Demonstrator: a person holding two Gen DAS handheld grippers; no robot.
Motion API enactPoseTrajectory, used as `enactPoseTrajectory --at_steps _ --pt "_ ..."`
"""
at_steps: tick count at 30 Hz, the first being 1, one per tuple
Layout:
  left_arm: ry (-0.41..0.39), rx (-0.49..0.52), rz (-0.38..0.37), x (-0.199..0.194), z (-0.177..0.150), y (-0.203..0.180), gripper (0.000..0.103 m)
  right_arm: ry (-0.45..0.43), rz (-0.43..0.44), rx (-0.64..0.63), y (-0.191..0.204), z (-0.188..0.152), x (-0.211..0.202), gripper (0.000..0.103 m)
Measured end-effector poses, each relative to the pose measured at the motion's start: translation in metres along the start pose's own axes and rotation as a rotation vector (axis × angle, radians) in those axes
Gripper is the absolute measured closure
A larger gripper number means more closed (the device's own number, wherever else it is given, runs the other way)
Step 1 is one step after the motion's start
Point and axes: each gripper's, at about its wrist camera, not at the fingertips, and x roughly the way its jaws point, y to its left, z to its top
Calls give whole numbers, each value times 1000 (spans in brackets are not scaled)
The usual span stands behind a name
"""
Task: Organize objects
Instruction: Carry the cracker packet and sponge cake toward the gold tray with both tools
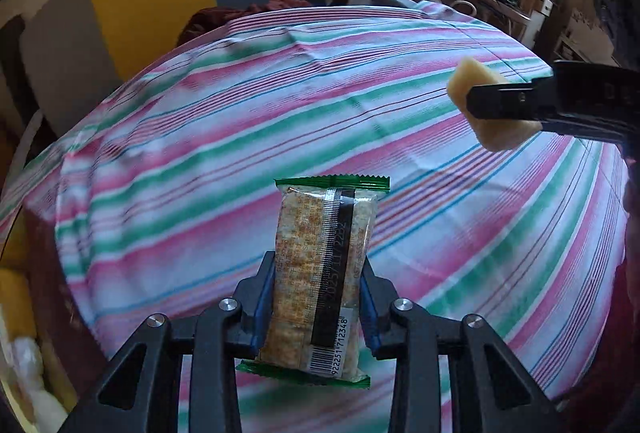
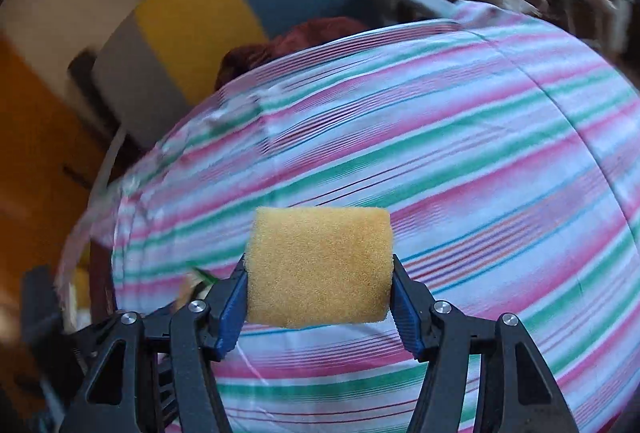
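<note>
Both pickups look done, and what is left, as I judge it, is carrying and setting down, though no container or target spot shows in either view. The left gripper (image 1: pixel 318 297) pinches a clear, green-edged plastic packet of pale crackers (image 1: pixel 318 273) across its middle, upright, barcode toward the camera, lifted off the pink, green and white striped tablecloth (image 1: pixel 240 105). The right gripper (image 2: pixel 320 297) squeezes a yellow foam sponge block (image 2: pixel 319 269), slightly dented at both pads, held above the same cloth. From the left wrist it hangs off to the right
</note>
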Motion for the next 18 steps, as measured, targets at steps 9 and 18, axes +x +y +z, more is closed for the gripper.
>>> enactPoseTrajectory --at_steps 9,18 --pt "-60 -91 57 -12 -61 -1 67 67 -31 -289 55 -25 28 42" --pt "-83 -108 26 -5 -59 3 66 146 -140 -302 45 -31 53 43"
